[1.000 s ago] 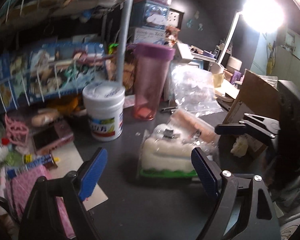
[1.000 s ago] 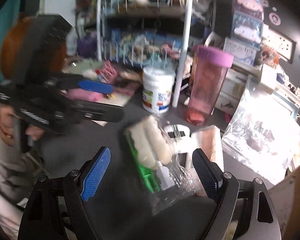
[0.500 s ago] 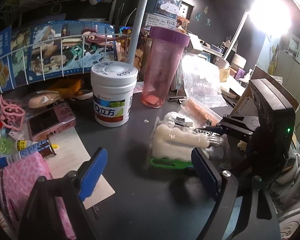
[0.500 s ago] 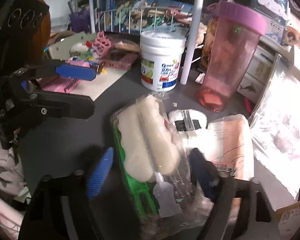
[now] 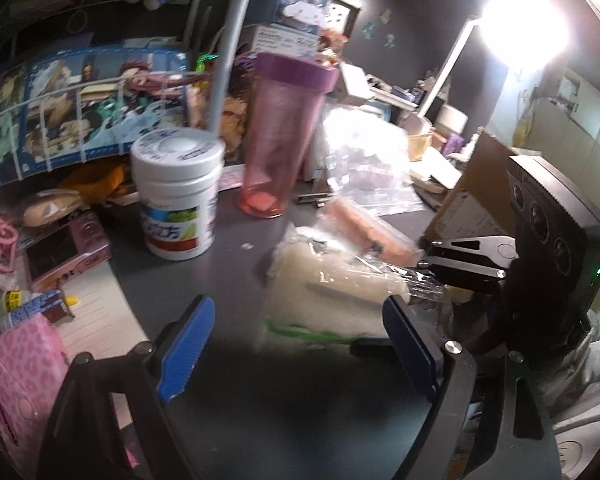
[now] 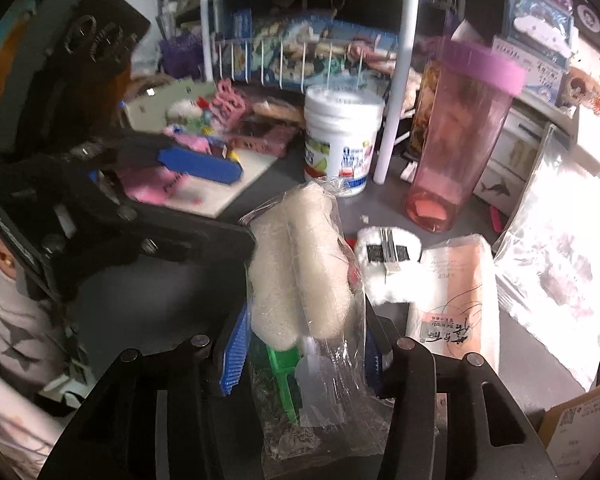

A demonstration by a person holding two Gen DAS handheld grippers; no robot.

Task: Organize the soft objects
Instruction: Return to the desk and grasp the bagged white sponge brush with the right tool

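Cream fluffy sponge brush with a green handle (image 6: 300,268) is sitting inside a clear crinkly plastic bag (image 6: 320,408) on the dark desk (image 5: 260,400). Since half a second ago, the right gripper (image 6: 304,354) is pinching the bag's end. The left gripper (image 5: 296,344) is hovering spread apart, just beside it.

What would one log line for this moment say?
right gripper: shut on sponge bag | left gripper: open, empty | bag: on desk

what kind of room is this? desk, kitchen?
Likely a cluttered bedroom or hobby desk, not a kitchen: anime prints in a wire rack, a pink camera, a lit desk lamp and a pink tumbler crowd the dark desktop.
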